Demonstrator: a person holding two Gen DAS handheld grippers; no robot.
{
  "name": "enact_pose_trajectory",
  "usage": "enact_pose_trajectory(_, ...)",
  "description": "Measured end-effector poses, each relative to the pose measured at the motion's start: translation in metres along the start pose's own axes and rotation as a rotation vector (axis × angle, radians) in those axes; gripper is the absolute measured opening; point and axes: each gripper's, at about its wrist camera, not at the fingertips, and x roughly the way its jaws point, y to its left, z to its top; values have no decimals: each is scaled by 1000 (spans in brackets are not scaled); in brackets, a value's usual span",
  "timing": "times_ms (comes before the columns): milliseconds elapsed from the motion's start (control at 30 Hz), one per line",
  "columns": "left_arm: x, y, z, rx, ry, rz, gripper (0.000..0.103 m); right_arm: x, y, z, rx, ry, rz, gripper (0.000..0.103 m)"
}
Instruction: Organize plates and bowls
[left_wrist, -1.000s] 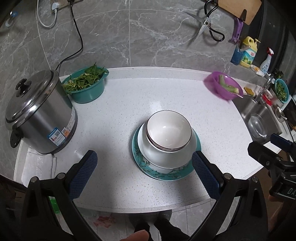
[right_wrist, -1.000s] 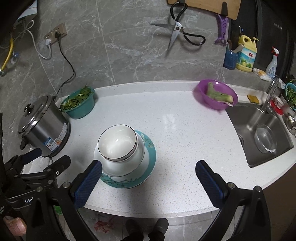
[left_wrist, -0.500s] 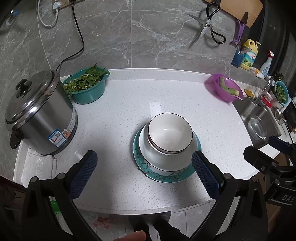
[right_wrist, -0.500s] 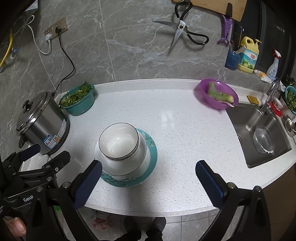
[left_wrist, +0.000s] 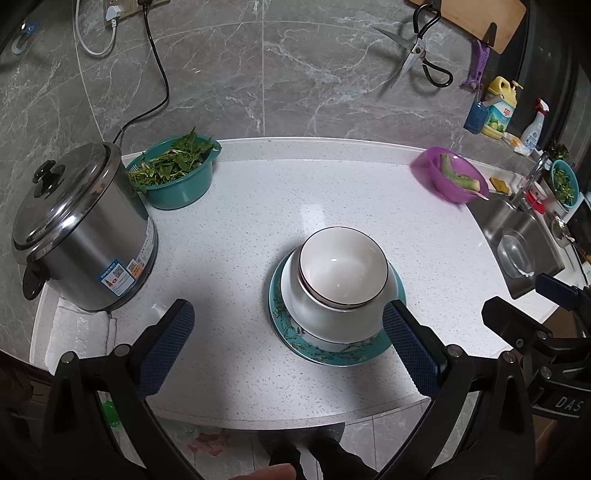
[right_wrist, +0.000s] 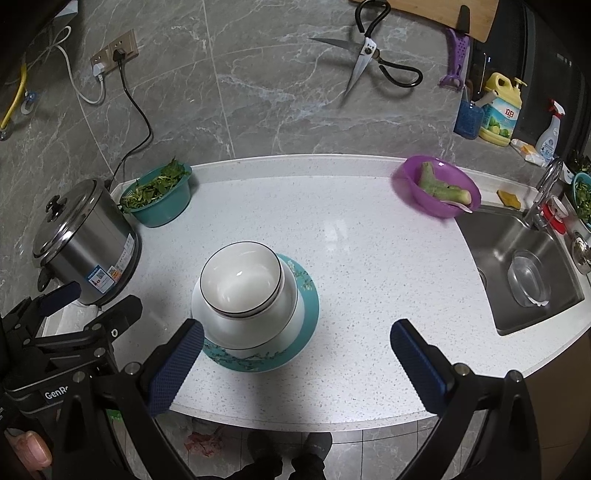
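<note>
The white bowls (left_wrist: 341, 273) sat nested on the teal plate (left_wrist: 334, 352) mid-table (left_wrist: 258, 206); stacking looked finished. Both the left tool (left_wrist: 288, 349) and right tool (right_wrist: 295, 363) hung wide open, empty; withdrawal seemed next

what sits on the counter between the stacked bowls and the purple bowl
Nothing: in the right wrist view only bare white counter lies between the stacked bowls and the purple bowl.
</note>
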Motion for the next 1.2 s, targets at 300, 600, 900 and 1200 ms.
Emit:
enact_pose_trajectory(300,-1,-4,0,1,-8,0,103,0,0,0,1,0,0,103)
enact_pose_trajectory(600,-3,-7,-1,18,-16,6,103,0,-1,0,-1,0,1,103)
enact_pose_trajectory(900,1,-6,0,19,-1,14,103,0,-1,-2,3,1,2,103)
enact_pose_trajectory(1200,3,-5,0,18,0,12,103,-1,1,-3,3,0,2,103)
